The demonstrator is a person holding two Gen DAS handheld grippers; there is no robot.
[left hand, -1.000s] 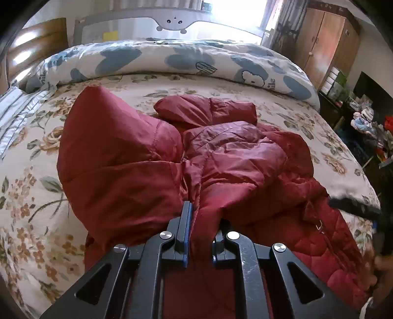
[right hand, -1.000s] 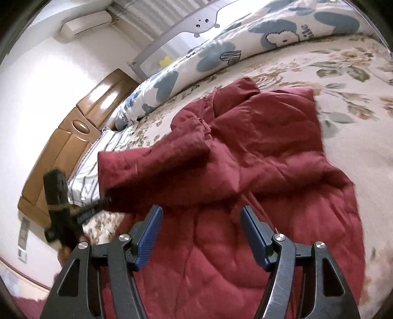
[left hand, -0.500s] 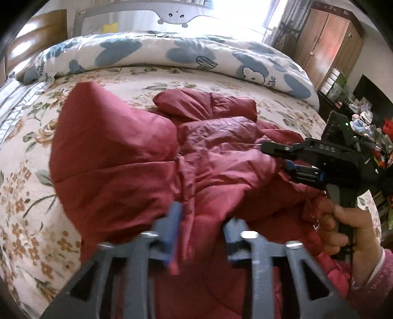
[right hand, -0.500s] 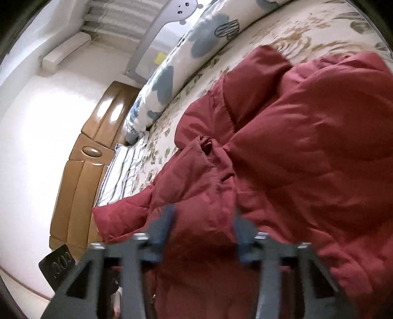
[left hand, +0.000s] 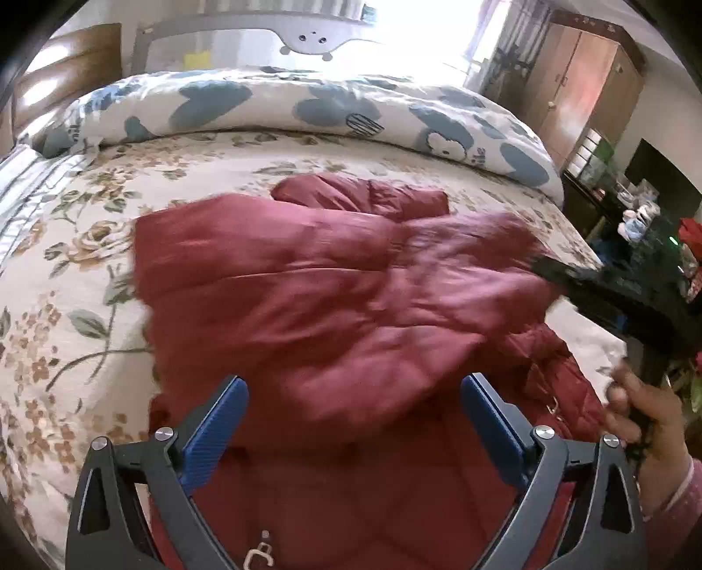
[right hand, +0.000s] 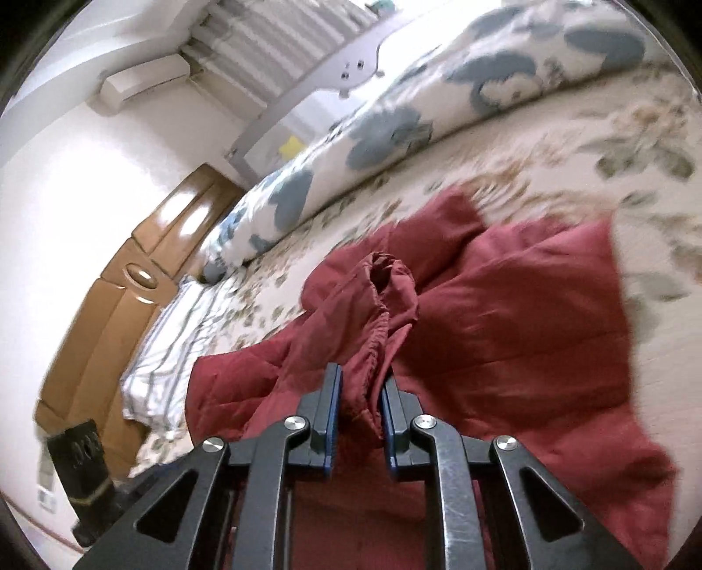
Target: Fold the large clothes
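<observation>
A dark red quilted jacket (left hand: 333,307) lies spread on the floral bed cover (left hand: 79,263). My left gripper (left hand: 353,416) hangs just above its near part. Its jaws are opening wide and nothing is between the blue pads. In the right wrist view my right gripper (right hand: 359,399) is closing on a bunched fold of the jacket (right hand: 504,350), just below a sleeve cuff (right hand: 386,280), and the pads pinch the fabric. In the left wrist view the right gripper's black body (left hand: 614,298) shows at the jacket's right edge, held by a hand (left hand: 645,416).
A rolled white duvet with blue shapes (left hand: 307,109) runs along the far side of the bed, before a grey bed rail (left hand: 307,39). A wooden wardrobe (left hand: 583,87) and cluttered dark shelves (left hand: 636,219) stand to the right. A wooden headboard (right hand: 131,285) and a striped pillow (right hand: 175,342) lie to the left.
My left gripper let go of the jacket fold and opened wide. My right gripper moved onto a sleeve fold and closed on it. The raised red fabric dropped and spread flatter.
</observation>
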